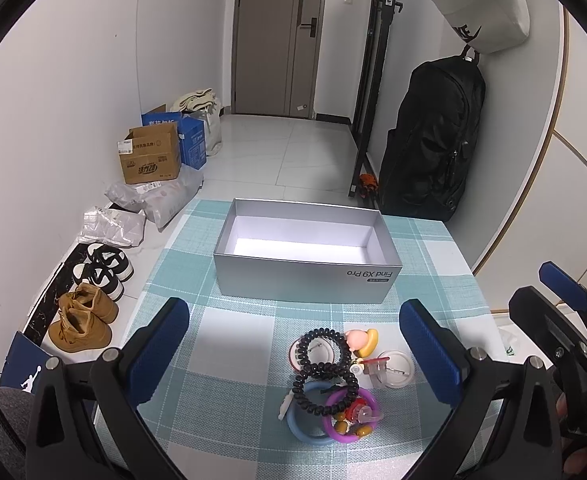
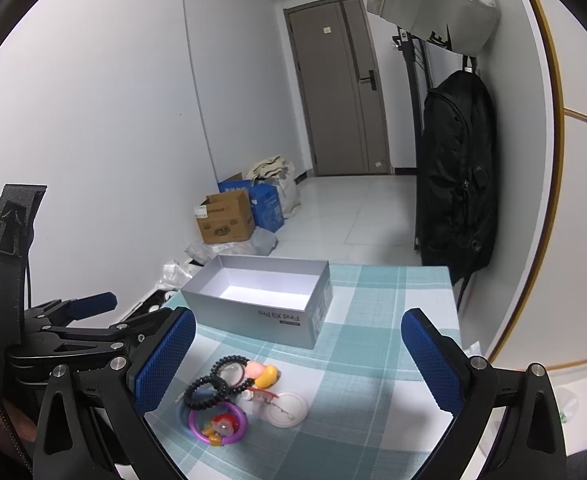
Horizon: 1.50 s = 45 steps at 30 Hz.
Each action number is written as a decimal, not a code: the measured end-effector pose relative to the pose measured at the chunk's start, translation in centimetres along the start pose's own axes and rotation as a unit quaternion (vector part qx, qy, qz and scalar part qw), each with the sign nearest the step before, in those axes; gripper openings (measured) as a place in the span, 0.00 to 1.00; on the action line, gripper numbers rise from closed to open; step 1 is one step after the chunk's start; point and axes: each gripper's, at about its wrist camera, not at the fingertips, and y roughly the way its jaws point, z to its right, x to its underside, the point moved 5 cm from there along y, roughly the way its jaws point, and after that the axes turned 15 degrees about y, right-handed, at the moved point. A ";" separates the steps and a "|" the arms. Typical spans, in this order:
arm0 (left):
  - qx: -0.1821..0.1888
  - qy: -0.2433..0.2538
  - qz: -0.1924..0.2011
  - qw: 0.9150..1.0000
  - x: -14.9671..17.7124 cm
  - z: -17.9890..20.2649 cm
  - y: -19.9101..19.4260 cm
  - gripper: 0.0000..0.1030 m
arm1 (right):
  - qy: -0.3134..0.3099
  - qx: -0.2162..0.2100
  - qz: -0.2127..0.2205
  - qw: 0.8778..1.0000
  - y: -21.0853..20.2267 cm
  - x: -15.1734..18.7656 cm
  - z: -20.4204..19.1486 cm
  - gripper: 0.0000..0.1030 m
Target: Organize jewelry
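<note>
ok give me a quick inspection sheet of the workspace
surface: table under a teal checked cloth
job's things: open grey box, empty inside; a pile in front of it: black coil ties, blue ring, purple ring, yellow charm, clear round badge
clutter: nothing seen on the cloth besides these
grippers: left gripper open over the pile; right gripper open, empty
cables: black cord beside the left gripper
surroundings: door, cardboard boxes, shoes, black backpack on the wall

Left gripper (image 1: 293,354) wide open, tilted downward, right gripper (image 2: 297,362) likewise, empty
</note>
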 end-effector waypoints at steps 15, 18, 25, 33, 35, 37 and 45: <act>0.009 -0.007 -0.002 1.000 0.1 -0.1 0.1 0.99 | 0.004 -0.006 -0.010 1.000 0.3 0.5 -0.3 1.00; 0.012 -0.010 -0.002 1.000 0.2 -0.2 0.1 0.99 | 0.006 -0.006 -0.011 1.000 0.3 0.5 -0.3 1.00; 0.031 -0.020 -0.010 0.999 0.5 -0.9 0.3 0.99 | -0.009 0.004 -0.051 0.999 1.0 1.3 -0.3 1.00; 0.062 -0.071 -0.028 0.995 1.4 -4.2 0.8 0.99 | -0.018 -0.039 -0.135 0.990 2.5 4.1 -2.2 1.00; 0.063 -0.082 -0.033 0.994 1.5 -5.0 1.1 0.99 | -0.021 -0.058 -0.149 0.987 2.8 4.9 -3.0 1.00; 0.065 -0.097 -0.039 0.992 1.8 -5.8 1.5 0.99 | -0.038 -0.066 -0.159 0.984 3.4 5.9 -3.5 1.00; 0.074 -0.158 -0.068 0.982 3.2 -8.3 2.7 0.99 | -0.091 -0.074 -0.215 0.970 5.9 9.3 -4.7 0.96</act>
